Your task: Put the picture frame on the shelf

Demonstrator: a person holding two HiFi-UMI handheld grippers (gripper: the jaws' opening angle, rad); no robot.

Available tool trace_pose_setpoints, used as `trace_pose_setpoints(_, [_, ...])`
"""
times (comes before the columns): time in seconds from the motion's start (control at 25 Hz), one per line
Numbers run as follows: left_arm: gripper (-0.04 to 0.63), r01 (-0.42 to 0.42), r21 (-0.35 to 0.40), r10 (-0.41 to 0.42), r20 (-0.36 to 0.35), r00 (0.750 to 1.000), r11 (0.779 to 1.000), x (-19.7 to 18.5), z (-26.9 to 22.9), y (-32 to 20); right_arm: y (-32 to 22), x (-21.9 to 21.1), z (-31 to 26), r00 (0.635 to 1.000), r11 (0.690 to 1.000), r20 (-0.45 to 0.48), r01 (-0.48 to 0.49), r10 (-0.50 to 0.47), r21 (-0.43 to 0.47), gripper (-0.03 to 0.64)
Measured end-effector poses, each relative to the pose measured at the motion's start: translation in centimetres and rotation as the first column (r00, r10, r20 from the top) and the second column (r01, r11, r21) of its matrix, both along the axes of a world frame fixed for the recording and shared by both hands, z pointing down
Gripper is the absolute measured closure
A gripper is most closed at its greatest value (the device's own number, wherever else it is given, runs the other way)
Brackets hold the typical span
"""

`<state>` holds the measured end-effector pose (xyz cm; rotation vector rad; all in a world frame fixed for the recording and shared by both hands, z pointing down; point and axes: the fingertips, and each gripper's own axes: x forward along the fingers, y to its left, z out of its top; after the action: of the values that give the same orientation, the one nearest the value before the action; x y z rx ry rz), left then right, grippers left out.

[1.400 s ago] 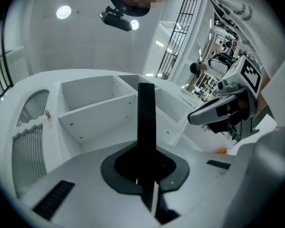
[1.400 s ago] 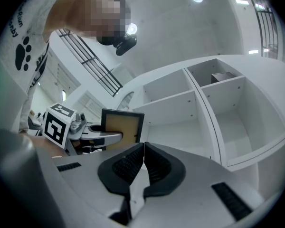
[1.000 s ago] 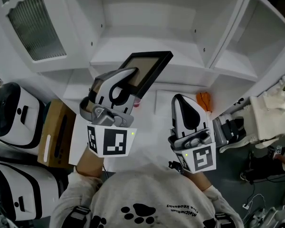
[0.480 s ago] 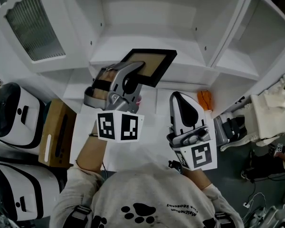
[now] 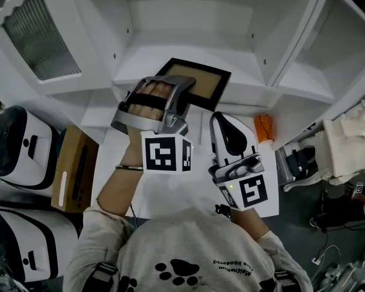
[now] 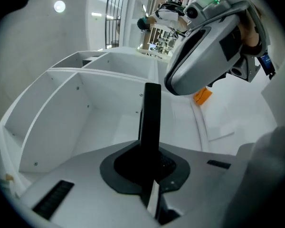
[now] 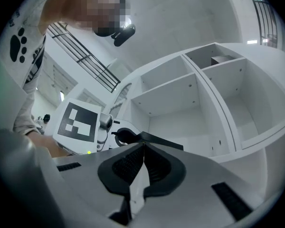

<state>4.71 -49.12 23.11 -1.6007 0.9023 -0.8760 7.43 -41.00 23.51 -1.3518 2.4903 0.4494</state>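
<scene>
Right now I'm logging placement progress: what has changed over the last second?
The left gripper, shut on the picture frame, rolled over and carried the frame closer to the white shelf. The right gripper edged up and left in the head view. Unchanged: both grippers shut, the right one empty.

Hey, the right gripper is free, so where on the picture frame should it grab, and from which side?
Take the picture frame by its black border on the right-hand edge, coming from the near right, jaws across its thickness. It is a thin flat slab, and the left gripper clamps the near-left edge. The right gripper is shut, so it would have to open first.
</scene>
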Motion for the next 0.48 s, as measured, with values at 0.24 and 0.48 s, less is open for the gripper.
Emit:
trace_pose_setpoints(0.24, [0.568,0.056,-0.056,-0.051,0.091,0.995,0.997,0.1,1.0,-1.5,-1.9,-0.5,0.8,0.999,0.997,0.022,0.04,-0.039,-0.063,0.581])
trace_pose_setpoints(0.48, [0.499,0.03,-0.161,-0.014,0.101,0.995,0.986,1.0,2.2,-1.8,-2.9,-1.4,1.7,0.995,0.989,0.04,0.092,-0.088,-0.115,0.581])
